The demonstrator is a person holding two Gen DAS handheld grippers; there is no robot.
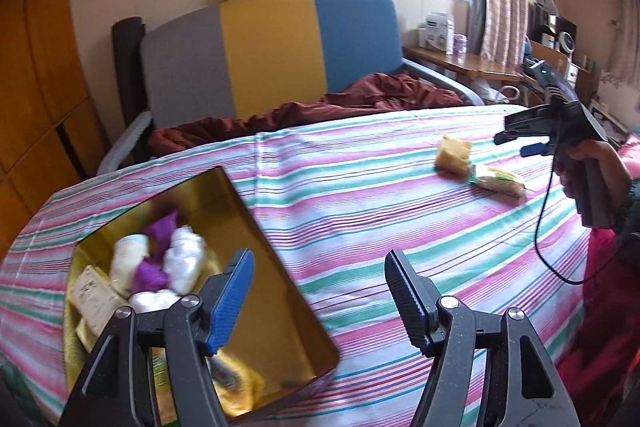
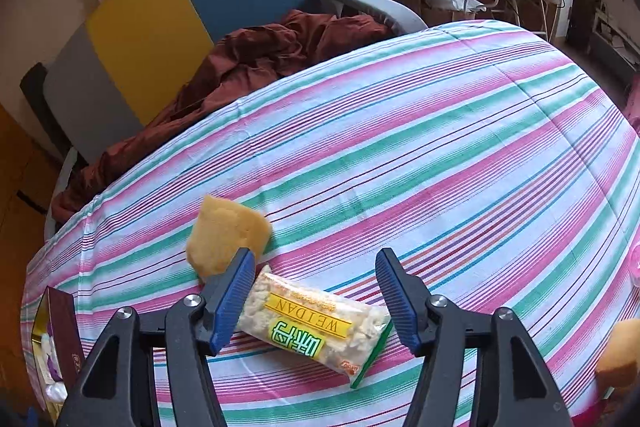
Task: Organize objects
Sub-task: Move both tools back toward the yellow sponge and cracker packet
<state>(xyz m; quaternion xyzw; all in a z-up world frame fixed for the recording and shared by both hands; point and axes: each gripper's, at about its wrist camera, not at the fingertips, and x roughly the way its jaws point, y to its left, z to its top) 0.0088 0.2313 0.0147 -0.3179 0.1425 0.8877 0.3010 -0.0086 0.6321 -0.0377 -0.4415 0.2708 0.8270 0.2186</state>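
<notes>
Now our right claw [image 2: 315,291] hangs open over the snack pack [image 2: 316,325], its long axis slanting across the gap; our left claw [image 1: 320,291] gapes empty.

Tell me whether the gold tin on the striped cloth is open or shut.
Open. The gold tin has no lid on it in the left wrist view, and wrapped purple and white snacks show inside against its shiny inner wall.
</notes>
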